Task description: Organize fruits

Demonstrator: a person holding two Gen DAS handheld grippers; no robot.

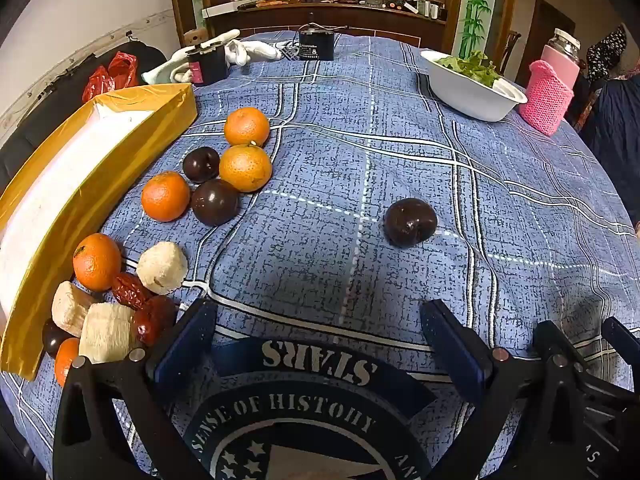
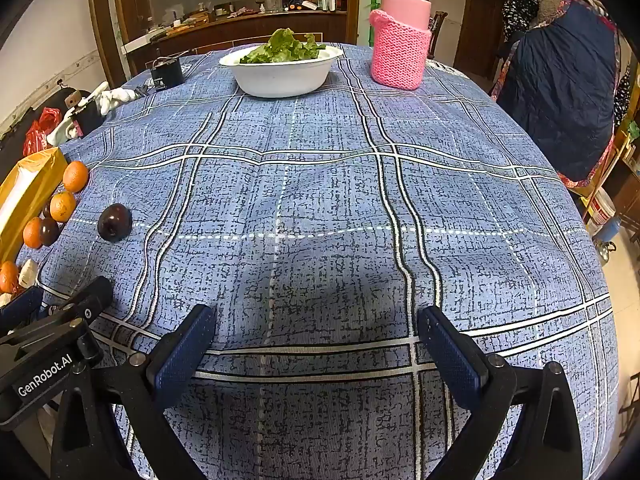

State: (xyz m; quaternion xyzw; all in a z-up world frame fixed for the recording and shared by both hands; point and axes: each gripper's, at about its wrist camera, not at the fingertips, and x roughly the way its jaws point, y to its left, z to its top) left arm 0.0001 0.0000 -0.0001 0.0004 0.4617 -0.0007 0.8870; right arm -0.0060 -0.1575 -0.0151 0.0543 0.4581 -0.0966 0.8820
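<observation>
Several oranges (image 1: 247, 126) and dark plums (image 1: 214, 201) lie on the blue checked tablecloth beside a long yellow box (image 1: 80, 188). Pale peeled fruit pieces (image 1: 162, 267) and red dates (image 1: 130, 290) cluster at the box's near end. One dark plum (image 1: 409, 222) lies alone mid-table, also seen at far left in the right wrist view as the lone plum (image 2: 114, 222). My left gripper (image 1: 320, 320) is open with nothing between its fingers, just short of the lone plum. My right gripper (image 2: 318, 324) is open over bare cloth, to the right of the fruit.
A white bowl of lettuce (image 2: 280, 74) and a pink flask in a knitted sleeve (image 2: 400, 40) stand at the far side. A small black box (image 1: 316, 45), white gloves (image 1: 248, 50) and a dark-and-pink object (image 1: 206, 65) lie far left. A dark quilted coat (image 2: 560, 92) hangs right.
</observation>
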